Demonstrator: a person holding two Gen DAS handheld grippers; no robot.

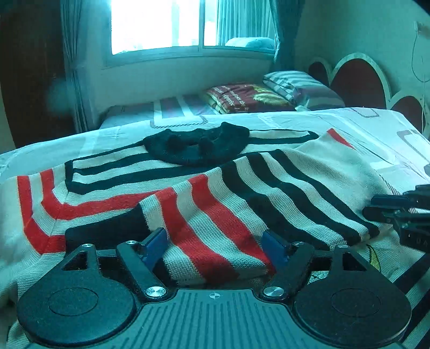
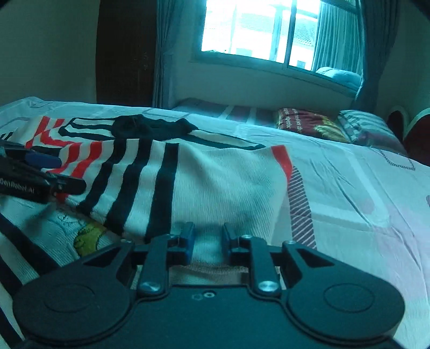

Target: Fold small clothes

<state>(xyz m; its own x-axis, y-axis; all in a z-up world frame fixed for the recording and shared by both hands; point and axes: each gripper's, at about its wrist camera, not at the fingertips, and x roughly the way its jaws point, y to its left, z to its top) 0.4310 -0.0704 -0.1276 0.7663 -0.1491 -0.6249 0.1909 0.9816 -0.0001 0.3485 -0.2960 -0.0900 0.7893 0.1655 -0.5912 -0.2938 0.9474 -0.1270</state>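
Left gripper (image 1: 215,244) jaws wide apart, straddling cream knit sweater with red and black stripes (image 1: 204,204); right gripper (image 2: 208,241) pinching its cream hem.

A bright window (image 1: 188,24) fills the upper middle of the frame, daylight washing out the panes, with pale curtains (image 1: 72,67) hanging at either side. Below it runs a light wall. The bed (image 1: 362,128) spans the middle (patterned sheet), pillows (image 1: 301,90) at upper right against a scalloped headboard (image 1: 360,80). A dark wardrobe (image 1: 29,72) stands at left.
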